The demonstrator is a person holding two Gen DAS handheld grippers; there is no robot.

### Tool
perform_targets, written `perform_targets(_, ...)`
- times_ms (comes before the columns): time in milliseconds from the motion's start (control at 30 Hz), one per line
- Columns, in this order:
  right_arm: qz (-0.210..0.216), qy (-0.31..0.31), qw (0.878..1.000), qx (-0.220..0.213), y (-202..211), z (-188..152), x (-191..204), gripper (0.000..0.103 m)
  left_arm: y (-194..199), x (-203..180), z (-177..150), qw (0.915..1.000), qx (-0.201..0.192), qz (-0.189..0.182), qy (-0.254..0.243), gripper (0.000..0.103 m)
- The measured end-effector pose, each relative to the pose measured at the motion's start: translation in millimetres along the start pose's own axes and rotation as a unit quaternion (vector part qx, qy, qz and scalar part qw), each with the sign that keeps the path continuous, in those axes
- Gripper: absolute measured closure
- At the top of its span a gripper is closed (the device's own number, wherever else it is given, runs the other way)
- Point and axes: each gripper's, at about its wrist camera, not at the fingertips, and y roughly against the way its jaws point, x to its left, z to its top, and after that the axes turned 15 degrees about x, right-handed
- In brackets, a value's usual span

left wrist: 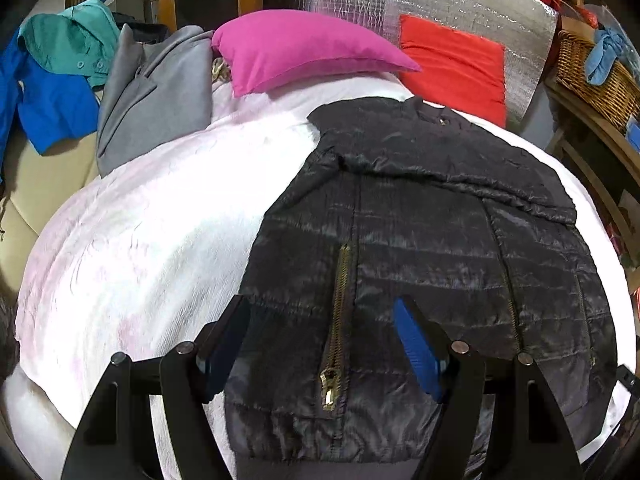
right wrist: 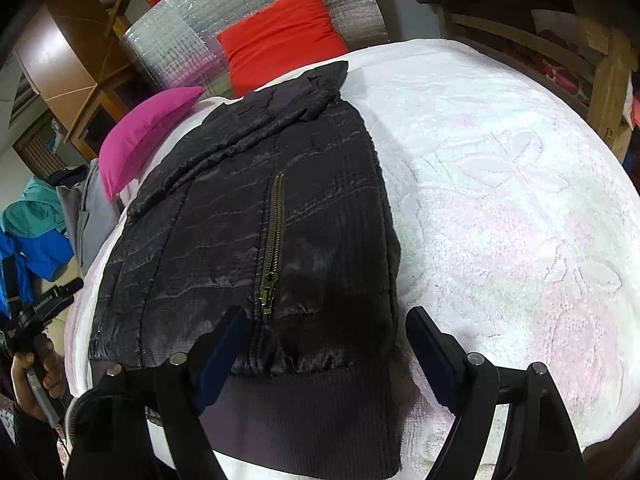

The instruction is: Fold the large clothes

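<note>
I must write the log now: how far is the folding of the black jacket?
Partly done: the black jacket lies flat on the white blanket, sleeves apparently folded in. Both tongs, left and right, are open at its hem. Left: folding the body.

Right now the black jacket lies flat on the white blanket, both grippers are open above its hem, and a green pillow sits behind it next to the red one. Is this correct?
Not quite: the pillow beside the red pillow is pink, not green, as the left wrist view shows. The rest holds: the black jacket lies flat on the white blanket, and the left gripper and right gripper are open above its hem.
</note>
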Motion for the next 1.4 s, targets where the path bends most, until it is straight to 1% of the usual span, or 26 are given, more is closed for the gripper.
perform_targets(133,-0.005,-0.01,1.0,-0.005,7,-3,-8,0.019,-3,22,-13,0.9998,0.005,-0.002,0.018,0.028)
perform_targets(267,-0.004,-0.017,1.0,-0.003,8,-5,-16,0.019,-8,50,-32,0.9988,0.022,-0.002,0.044,0.028)
perform_targets(400,-0.008,-0.018,1.0,0.001,4,-4,-21,0.019,-10,64,-48,0.9981,0.035,-0.006,0.05,0.028)
perform_targets(500,-0.005,-0.023,1.0,0.004,2,-4,-23,0.019,-14,68,-58,0.9976,0.046,-0.018,0.048,0.028)
perform_targets(667,0.002,-0.021,1.0,0.01,-4,-7,-21,0.019,-22,63,-70,0.9976,0.056,-0.024,0.032,0.028)
perform_targets(933,0.001,-0.015,1.0,0.003,-6,2,-17,0.019,-21,68,-74,0.9974,0.053,-0.032,0.037,0.028)
perform_targets(1100,0.0,-0.012,1.0,0.012,-15,4,-14,0.019,-22,71,-79,0.9972,0.053,-0.036,0.039,0.028)
perform_targets(1267,0.0,0.003,1.0,0.011,-13,5,-2,0.019,-13,71,-81,0.9977,0.036,-0.041,0.04,0.028)
perform_targets(1400,-0.007,0.009,1.0,0.014,-16,5,3,0.019,-17,73,-82,0.9967,0.047,-0.048,0.045,0.028)
